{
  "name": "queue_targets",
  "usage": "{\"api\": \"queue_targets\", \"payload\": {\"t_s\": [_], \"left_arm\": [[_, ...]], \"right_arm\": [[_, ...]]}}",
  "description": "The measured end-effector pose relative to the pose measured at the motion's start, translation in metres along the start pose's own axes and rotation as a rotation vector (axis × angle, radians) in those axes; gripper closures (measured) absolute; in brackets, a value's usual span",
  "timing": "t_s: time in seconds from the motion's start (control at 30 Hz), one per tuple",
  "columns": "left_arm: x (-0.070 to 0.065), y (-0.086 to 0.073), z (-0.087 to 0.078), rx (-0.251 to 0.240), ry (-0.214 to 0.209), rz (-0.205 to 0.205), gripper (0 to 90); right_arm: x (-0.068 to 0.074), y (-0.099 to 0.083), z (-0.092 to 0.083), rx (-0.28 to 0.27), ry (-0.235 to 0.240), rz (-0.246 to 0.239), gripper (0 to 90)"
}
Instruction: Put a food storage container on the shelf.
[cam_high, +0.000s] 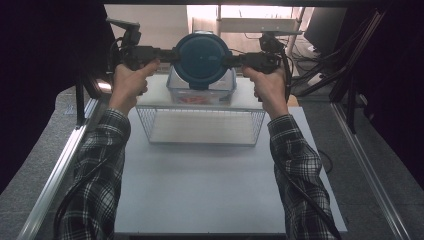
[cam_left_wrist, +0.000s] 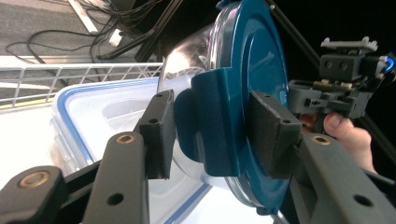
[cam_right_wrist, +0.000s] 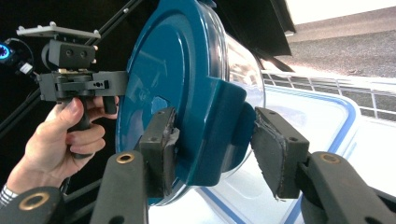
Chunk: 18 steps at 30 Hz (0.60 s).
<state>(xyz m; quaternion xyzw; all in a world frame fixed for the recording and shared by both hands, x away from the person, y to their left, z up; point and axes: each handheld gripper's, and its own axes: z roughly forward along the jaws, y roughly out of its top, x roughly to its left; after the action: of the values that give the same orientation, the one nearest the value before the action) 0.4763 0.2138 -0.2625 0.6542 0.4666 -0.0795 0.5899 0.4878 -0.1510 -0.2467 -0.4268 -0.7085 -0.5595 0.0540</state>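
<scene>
The round container (cam_high: 202, 60), a clear bowl under a blue lid, hangs tipped on edge between the 2 grippers, lid facing the person. The left gripper (cam_left_wrist: 210, 135) has its jaws around 1 blue latch tab, the lid-side pad touching, the other pad just clear. The right gripper (cam_right_wrist: 212, 142) brackets the opposite tab, 1 pad touching, the other apart. Beyond the jaws a rectangular blue-rimmed box (cam_high: 175, 91) stands behind a wire basket (cam_high: 201, 127) on the desk (cam_high: 200, 190).
</scene>
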Motion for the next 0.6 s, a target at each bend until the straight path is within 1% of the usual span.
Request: {"api": "queue_targets", "payload": {"t_s": [0.07,0.1,0.13,0.17,0.2,0.23,0.27,0.33,0.4,0.47,0.5,0.6], "left_arm": [[0.001,0.0,0.001,-0.002,0.0,-0.004,52.2],[0.0,0.0,0.004,0.006,0.063,0.022,51.0],[0.0,0.0,0.004,0.006,0.063,0.022,58.5],[-0.003,0.0,0.006,-0.008,0.078,0.053,58.6],[-0.003,0.0,0.006,-0.008,0.078,0.053,58.5],[-0.006,0.0,0.008,-0.014,0.095,0.063,58.8],[-0.006,0.0,0.008,-0.008,0.098,0.058,58.5],[-0.006,0.0,0.008,-0.008,0.103,0.064,58.5],[-0.008,0.0,0.008,-0.011,0.113,0.069,58.3],[-0.009,-0.001,0.008,-0.012,0.12,0.068,58.0],[-0.01,-0.001,0.008,-0.017,0.127,0.068,57.8],[-0.011,-0.002,0.008,-0.018,0.136,0.073,57.4]], "right_arm": [[-0.001,0.0,0.0,-0.001,-0.001,0.005,49.6],[-0.003,0.0,0.001,-0.008,-0.006,0.015,47.7],[-0.003,0.0,0.001,-0.008,-0.006,0.015,47.7],[-0.002,0.001,0.003,-0.01,-0.039,0.03,43.9],[-0.002,0.001,0.003,-0.01,-0.039,0.03,43.9],[-0.003,0.0,0.002,-0.024,-0.06,0.0,53.1],[-0.003,0.0,0.002,-0.016,-0.07,0.004,52.9],[-0.004,0.0,0.002,-0.019,-0.064,0.004,52.9],[-0.003,0.0,0.003,-0.033,-0.078,-0.007,52.9],[-0.003,0.0,0.004,-0.04,-0.083,-0.006,53.6],[-0.003,0.0,0.004,-0.054,-0.091,0.003,55.0],[-0.004,0.001,0.006,-0.064,-0.094,0.009,55.8]]}}
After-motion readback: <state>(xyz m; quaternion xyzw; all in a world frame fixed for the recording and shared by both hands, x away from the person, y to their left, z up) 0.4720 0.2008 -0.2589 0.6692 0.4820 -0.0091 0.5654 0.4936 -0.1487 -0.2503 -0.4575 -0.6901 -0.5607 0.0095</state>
